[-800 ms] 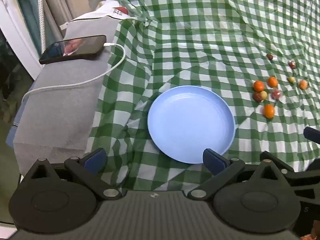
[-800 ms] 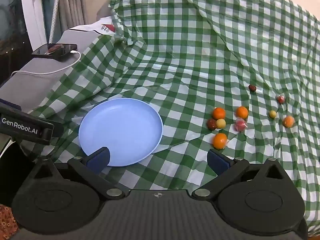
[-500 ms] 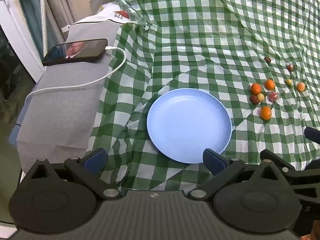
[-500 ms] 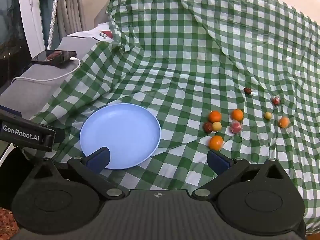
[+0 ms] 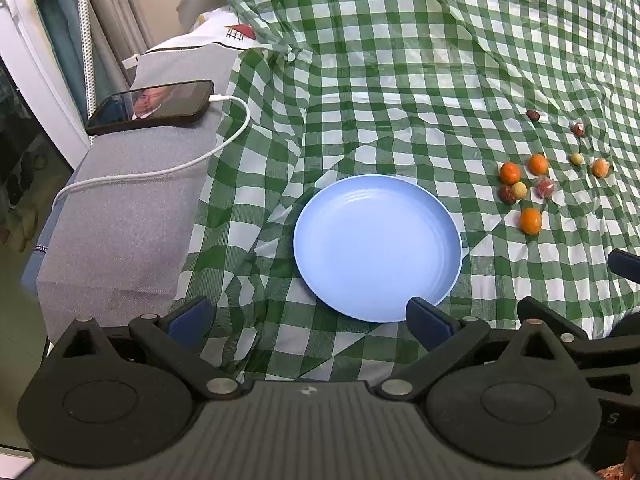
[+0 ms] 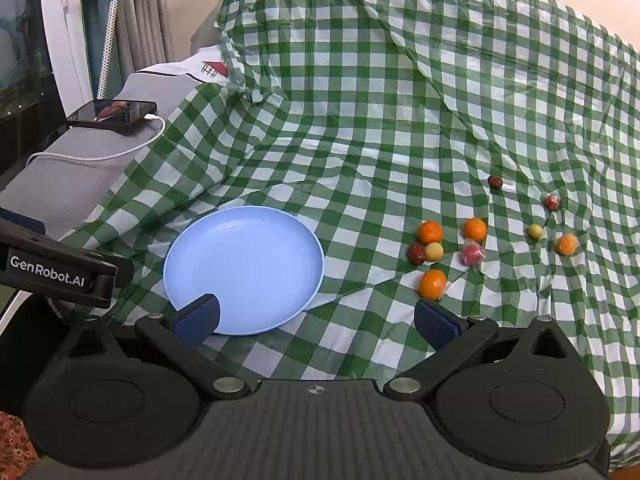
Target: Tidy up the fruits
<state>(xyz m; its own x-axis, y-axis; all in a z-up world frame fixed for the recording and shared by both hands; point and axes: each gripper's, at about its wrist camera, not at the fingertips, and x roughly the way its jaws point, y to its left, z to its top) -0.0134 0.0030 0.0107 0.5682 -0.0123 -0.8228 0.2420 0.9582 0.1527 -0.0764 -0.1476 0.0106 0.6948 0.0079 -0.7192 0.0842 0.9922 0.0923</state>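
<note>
I've got both grippers up over the near edge of the green checked cloth [image 6: 360,120], both tipped down toward it. My left gripper [image 5: 308,316] has its fingers spread wide with nothing between the pads; the right-hand finger [image 5: 424,316] sits in front of the near rim of the blue plate [image 5: 376,248], not touching it as far as I can tell. My right gripper [image 6: 316,316] is just as wide open and empty, its left finger [image 6: 198,316] overlapping the plate's [image 6: 244,268] near rim in view, its right finger just below the nearest orange fruit [image 6: 432,283].

The plate lies flat on the cloth with nothing on it. The fruits are all out to its right, scattered on the cloth. Nearest group: two more orange ones [image 6: 430,232] and [image 6: 475,229] side by side farther back, a dark red fruit [image 6: 417,253] touching a pale yellow one [image 6: 434,251] between them and the near orange, and a pinkish red piece [image 6: 472,254] that looks wrapped in clear film. Farther right sit a small yellow fruit [image 6: 535,231] and another orange one [image 6: 566,244], with a red one [image 6: 552,202] behind them and a dark brown one [image 6: 495,181] off at the far edge of the group.

Over on the far left, a phone [image 5: 152,106] lies on a grey cushioned surface [image 5: 120,216], with a white cable [image 5: 200,160] plugged into it and trailing toward me.
</note>
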